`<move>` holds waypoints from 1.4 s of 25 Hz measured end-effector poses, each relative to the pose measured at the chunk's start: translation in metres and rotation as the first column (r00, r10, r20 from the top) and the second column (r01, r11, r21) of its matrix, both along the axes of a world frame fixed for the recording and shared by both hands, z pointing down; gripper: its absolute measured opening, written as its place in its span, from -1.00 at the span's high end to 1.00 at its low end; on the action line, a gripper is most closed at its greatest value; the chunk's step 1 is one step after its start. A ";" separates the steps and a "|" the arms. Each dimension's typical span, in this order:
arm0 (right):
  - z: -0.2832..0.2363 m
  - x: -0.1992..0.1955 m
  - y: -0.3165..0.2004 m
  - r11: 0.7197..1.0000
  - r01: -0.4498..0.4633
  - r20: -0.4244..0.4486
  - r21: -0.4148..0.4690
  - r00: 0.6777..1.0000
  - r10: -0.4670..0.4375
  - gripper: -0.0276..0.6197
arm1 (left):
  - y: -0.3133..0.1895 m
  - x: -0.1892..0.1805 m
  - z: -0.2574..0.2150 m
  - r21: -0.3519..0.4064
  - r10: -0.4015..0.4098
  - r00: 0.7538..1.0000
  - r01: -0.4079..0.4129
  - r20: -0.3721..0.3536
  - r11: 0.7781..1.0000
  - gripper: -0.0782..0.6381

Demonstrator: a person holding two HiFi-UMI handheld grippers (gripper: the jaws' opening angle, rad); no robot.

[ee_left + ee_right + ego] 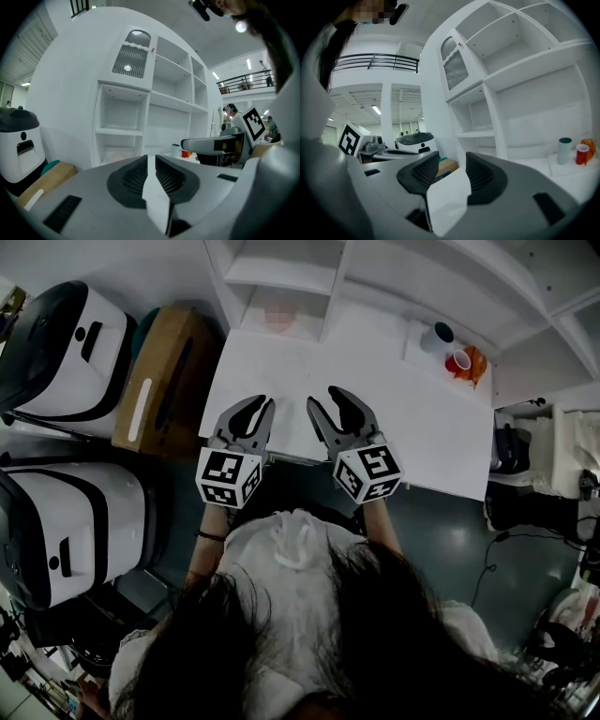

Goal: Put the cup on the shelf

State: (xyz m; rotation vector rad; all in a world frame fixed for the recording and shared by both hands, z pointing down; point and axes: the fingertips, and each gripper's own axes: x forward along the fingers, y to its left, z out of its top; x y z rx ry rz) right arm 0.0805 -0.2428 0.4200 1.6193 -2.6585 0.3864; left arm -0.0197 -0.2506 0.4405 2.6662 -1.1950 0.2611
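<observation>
Two cups stand at the table's far right corner: a white cup (437,337) with a dark inside and a small red cup (458,361). The right gripper view shows them far off as a pale cup (565,150) and the red cup (582,153). The white shelf (281,277) rises behind the table. My left gripper (263,402) hovers over the table's near edge, jaws a thin gap apart and empty (152,158). My right gripper (325,396) is beside it, jaws partly open with nothing between them (453,157). Both are far from the cups.
The white table (281,362) carries an orange thing (476,362) next to the cups. A brown cardboard box (164,381) and two white-and-black machines (66,352) (75,531) stand left of the table. Dark gear (511,446) sits at its right.
</observation>
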 end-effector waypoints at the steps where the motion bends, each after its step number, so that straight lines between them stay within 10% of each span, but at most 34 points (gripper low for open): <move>1: 0.000 0.003 0.007 1.000 0.006 -0.004 0.002 1.000 -0.006 0.33 | 0.006 0.005 -0.001 0.004 -0.002 1.000 0.002 0.000 1.000 0.61; 16: 0.012 0.030 0.110 0.996 0.090 -0.030 0.002 0.996 -0.090 0.46 | 0.117 0.054 0.019 -0.053 -0.043 0.998 0.045 0.038 0.998 0.61; 35: 0.027 -0.032 0.169 0.996 0.070 0.027 -0.053 0.997 -0.069 0.53 | 0.181 0.001 0.008 -0.021 0.016 0.996 -0.015 0.084 1.000 0.61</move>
